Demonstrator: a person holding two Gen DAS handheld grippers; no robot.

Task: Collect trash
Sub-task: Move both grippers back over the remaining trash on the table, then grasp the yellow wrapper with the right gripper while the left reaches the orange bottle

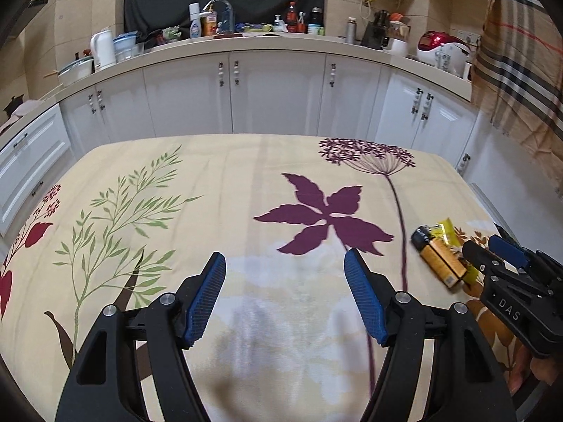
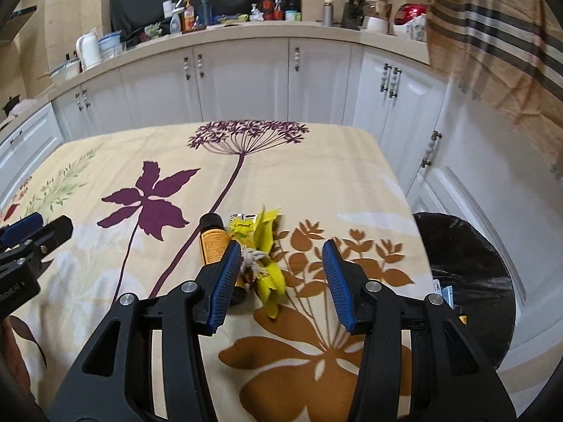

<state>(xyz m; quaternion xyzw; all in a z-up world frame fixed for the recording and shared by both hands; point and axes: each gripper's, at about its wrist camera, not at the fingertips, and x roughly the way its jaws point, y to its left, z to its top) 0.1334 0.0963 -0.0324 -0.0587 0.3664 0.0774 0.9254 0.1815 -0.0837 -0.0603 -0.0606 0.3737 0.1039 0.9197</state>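
Bottle (image 2: 212, 242) flanks yellow wrapper (image 2: 269, 246) (black bin (image 2: 468, 281) beside table (image 2: 316, 161)).

left gripper (image 1: 285, 295) at bottom centre, jaws apart, nothing btwn them, over the floral tablecloth (image 1: 218, 190). right gripper (image 1: 492, 249) comes in from the right edge, tips just beside the trash at mid-right: an orange bottle w/ black cap (image 1: 438, 258) lying flat, yellow wrapper (image 1: 448, 234) touching it. white cabinets (image 1: 274, 91) across the upper frame, cluttered counter (image 1: 246, 40) above; plaid cloth (image 1: 520, 56) upper right.
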